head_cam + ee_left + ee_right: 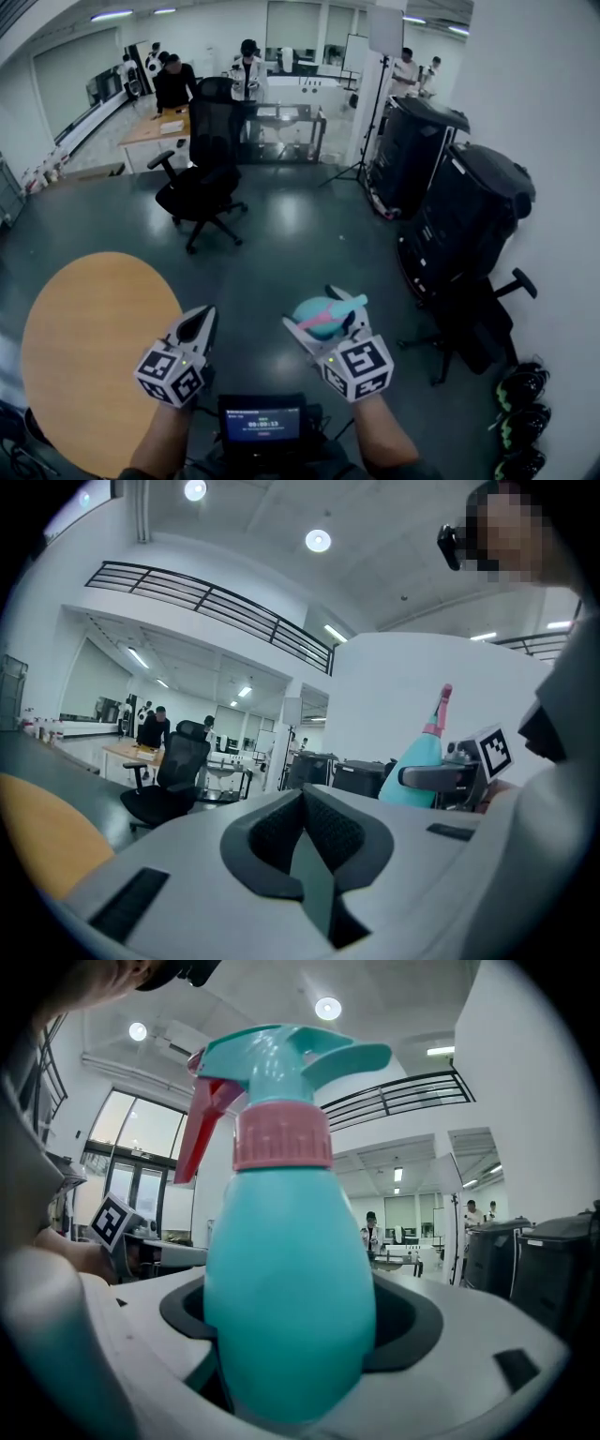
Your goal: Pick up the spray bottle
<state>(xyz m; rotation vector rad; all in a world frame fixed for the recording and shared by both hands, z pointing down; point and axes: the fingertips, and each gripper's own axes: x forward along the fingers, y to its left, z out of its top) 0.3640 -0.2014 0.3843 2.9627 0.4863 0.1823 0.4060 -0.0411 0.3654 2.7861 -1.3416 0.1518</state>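
A teal spray bottle [286, 1269] with a pink collar and a red trigger stands upright between the jaws of my right gripper [291, 1335], which is shut on its body. In the head view the bottle [323, 315] is held in the air above the grey floor, in my right gripper [328, 323]. My left gripper [199, 323] hangs to its left, shut with nothing in it. From the left gripper view, that gripper [305, 841] shows its pads together, and the bottle [422, 761] appears off to the right.
A round orange table [89, 347] lies at the lower left. A black office chair [202, 183] stands ahead, with black cases [464, 211] and another chair [478, 323] along the right wall. People stand at desks [159, 127] far back.
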